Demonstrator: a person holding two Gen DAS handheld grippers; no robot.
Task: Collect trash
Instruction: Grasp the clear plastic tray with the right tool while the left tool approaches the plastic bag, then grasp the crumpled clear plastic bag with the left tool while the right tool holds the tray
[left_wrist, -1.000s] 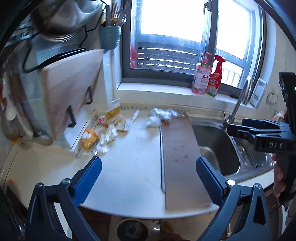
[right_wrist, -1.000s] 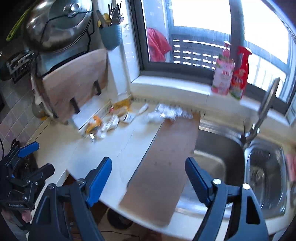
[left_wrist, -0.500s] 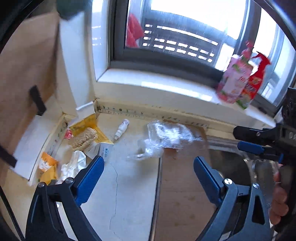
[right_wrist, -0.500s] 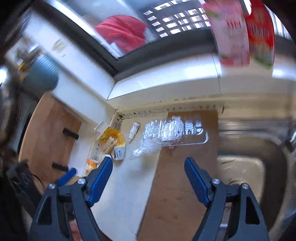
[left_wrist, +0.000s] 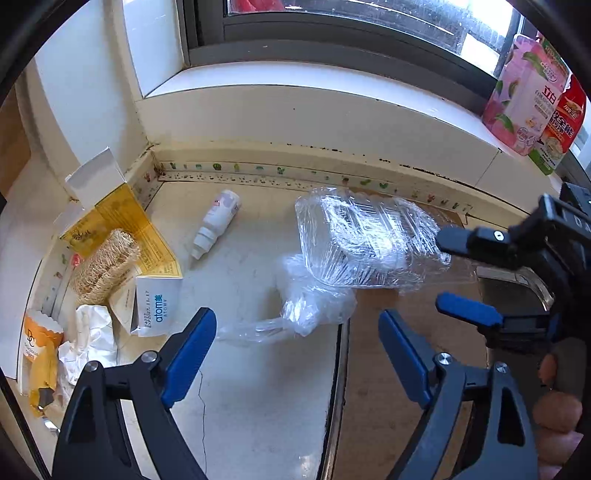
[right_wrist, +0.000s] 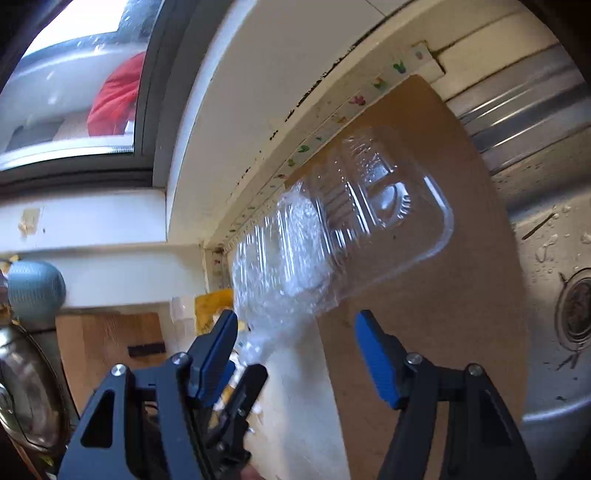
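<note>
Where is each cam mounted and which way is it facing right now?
Left wrist: on the left tongs, angled down at the counter and its litter; the right tongs and a hand show at right.
Right wrist: on the right tongs, rolled, looking at the clear plastic tray and sink; the left tongs show at lower left.
Shared: the clear plastic tray, the brown board, both tongs.

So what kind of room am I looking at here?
Most likely a home kitchen. A steel sink with a drain sits beside a pale countertop, cleaning-product bottles stand on the window sill, and food packaging such as a clear plastic tray lies on the counter.
</note>
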